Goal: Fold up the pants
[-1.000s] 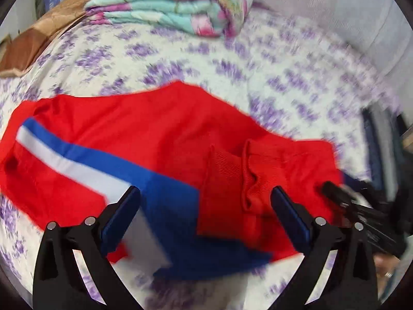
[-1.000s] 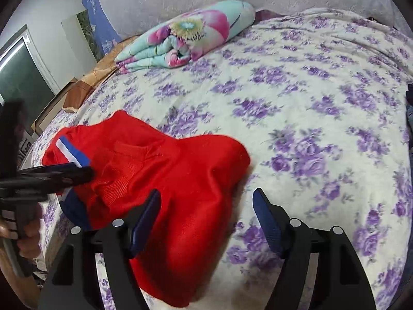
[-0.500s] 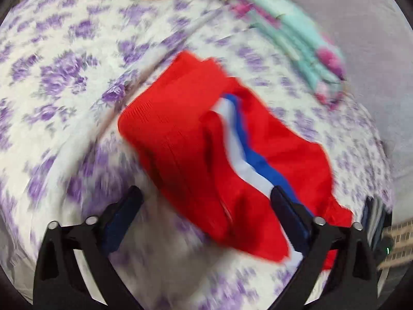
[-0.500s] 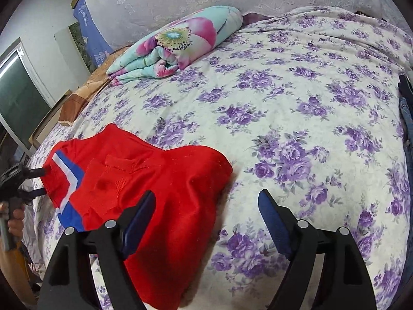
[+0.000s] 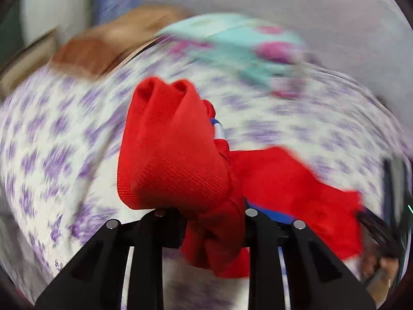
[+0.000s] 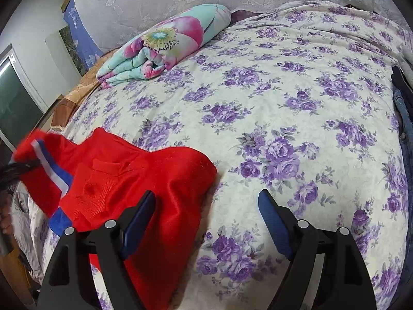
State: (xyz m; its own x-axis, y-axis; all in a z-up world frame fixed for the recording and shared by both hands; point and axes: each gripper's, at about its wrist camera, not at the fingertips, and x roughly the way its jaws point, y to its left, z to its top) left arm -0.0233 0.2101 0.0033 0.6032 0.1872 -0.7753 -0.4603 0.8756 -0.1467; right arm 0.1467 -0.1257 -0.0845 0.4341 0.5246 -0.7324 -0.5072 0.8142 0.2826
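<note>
Gripping one end of the pants [image 5: 175,155], the left gripper [image 5: 206,222] has its jaws closed on a bunched red wad that bulges up between the fingers, lifted off the bed [image 6: 284,108]. Left view is motion-blurred, so the exact edge held cannot be told. Rest of the pants lies on the floral sheet at the bed's near left side, partly doubled, blue-and-white stripe showing. Judged step: carrying the held end over for a fold. Next move calls for laying that end flat onto the far portion, edges aligned, then releasing. Right gripper [image 6: 206,219] hovers low over the pants' right edge, jaws wide apart, holding nothing, left finger above red fabric, right finger above bare sheet; well placed to pin or smooth. Folded quilt [image 6: 165,44] sits well apart, near the headboard.
</note>
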